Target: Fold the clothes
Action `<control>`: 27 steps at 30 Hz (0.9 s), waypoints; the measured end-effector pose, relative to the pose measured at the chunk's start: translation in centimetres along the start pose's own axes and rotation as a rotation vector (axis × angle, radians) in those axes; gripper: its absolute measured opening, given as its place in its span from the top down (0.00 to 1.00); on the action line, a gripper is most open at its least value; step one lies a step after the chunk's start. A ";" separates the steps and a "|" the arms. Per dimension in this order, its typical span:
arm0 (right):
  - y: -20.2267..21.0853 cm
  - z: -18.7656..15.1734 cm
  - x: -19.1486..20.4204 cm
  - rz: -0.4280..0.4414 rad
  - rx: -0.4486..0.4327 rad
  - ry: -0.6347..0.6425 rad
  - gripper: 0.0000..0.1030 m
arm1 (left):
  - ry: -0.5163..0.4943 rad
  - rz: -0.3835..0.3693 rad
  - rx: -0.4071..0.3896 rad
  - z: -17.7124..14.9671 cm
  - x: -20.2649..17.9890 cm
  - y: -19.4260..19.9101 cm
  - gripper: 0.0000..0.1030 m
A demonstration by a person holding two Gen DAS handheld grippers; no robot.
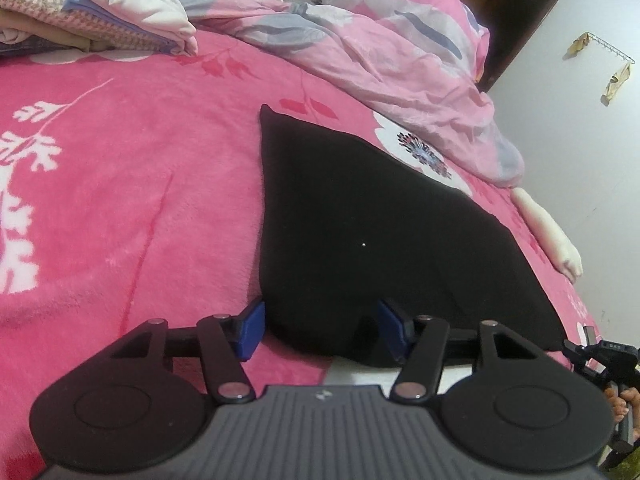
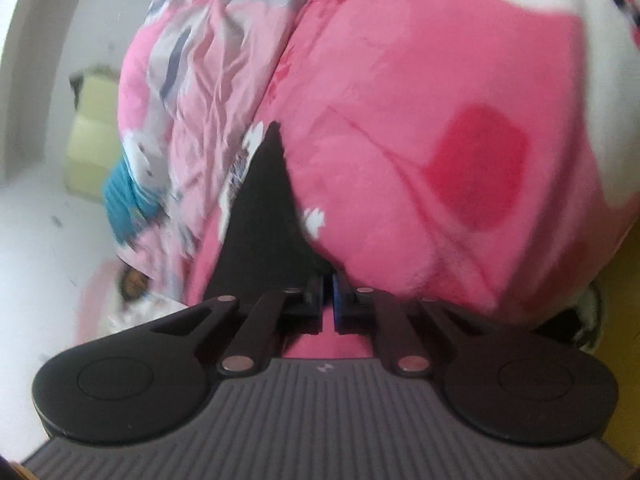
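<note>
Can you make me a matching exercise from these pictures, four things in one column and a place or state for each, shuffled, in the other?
Things:
1. black garment
2. left hand-held gripper
3. right hand-held gripper
4. stack of folded clothes

Places or states:
A. fingers nearly together
B. far corner of the bed
C. flat on the pink blanket
D. fingers wide apart at the garment's near edge

Pairs: 1-C, 2-D, 3-A, 4-B

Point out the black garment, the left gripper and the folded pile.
black garment [image 1: 360, 216], left wrist view, middle of the cloth.
left gripper [image 1: 320, 330], left wrist view, between its fingertips.
folded pile [image 1: 80, 16], left wrist view, checked top layer.
</note>
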State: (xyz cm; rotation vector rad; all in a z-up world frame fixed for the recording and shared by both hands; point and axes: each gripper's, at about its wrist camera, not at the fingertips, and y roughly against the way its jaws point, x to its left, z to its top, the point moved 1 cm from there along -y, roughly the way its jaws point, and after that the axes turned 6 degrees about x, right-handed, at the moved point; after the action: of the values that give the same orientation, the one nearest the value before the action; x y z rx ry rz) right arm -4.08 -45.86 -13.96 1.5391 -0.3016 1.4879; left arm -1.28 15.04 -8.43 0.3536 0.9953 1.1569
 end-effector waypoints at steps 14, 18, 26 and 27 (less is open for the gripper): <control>7.8 -2.1 3.0 0.130 -0.166 -0.031 0.94 | 0.066 -0.090 -0.077 -1.4 1.7 3.7 0.41; 5.2 -5.1 7.6 0.219 -0.044 0.080 0.94 | 0.021 -0.142 -0.079 -2.4 1.5 4.6 0.41; -4.8 -10.8 13.1 0.186 0.172 0.317 0.94 | -0.144 -0.079 -0.116 -4.0 0.3 4.2 0.43; -6.1 -11.5 13.8 0.181 0.199 0.346 0.94 | -0.167 -0.070 -0.125 -4.1 0.1 4.1 0.43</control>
State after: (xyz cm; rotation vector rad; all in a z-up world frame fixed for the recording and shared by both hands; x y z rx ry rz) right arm -3.94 -28.38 -6.60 1.4006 -0.0918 1.9434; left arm -7.00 15.84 -7.91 0.3074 0.7798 1.1015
